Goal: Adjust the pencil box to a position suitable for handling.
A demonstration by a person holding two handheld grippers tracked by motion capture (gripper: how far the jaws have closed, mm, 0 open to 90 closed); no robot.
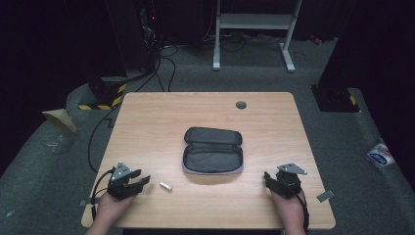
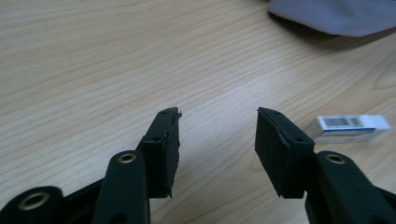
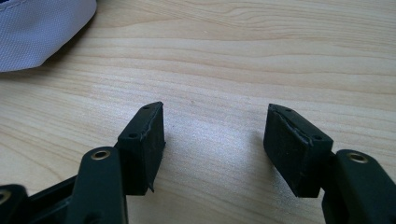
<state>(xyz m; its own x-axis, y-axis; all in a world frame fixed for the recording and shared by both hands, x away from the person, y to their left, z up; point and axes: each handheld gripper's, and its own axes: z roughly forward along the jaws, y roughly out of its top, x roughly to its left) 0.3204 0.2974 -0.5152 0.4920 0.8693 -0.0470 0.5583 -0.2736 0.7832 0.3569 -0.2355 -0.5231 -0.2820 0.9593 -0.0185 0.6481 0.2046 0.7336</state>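
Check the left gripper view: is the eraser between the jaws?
No, the eraser lies on the table outside the right-hand jaw of the open left gripper.

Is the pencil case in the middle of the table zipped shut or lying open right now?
Open. In the high view the pencil case lies unzipped with its lid flap folded back, showing a grey lining with nothing visible inside. The eraser lies outside it on the table.

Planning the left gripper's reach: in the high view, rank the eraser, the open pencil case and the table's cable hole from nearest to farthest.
From the left gripper:
1. Eraser, just to its right.
2. Open pencil case, table centre.
3. Cable hole, near the far edge.
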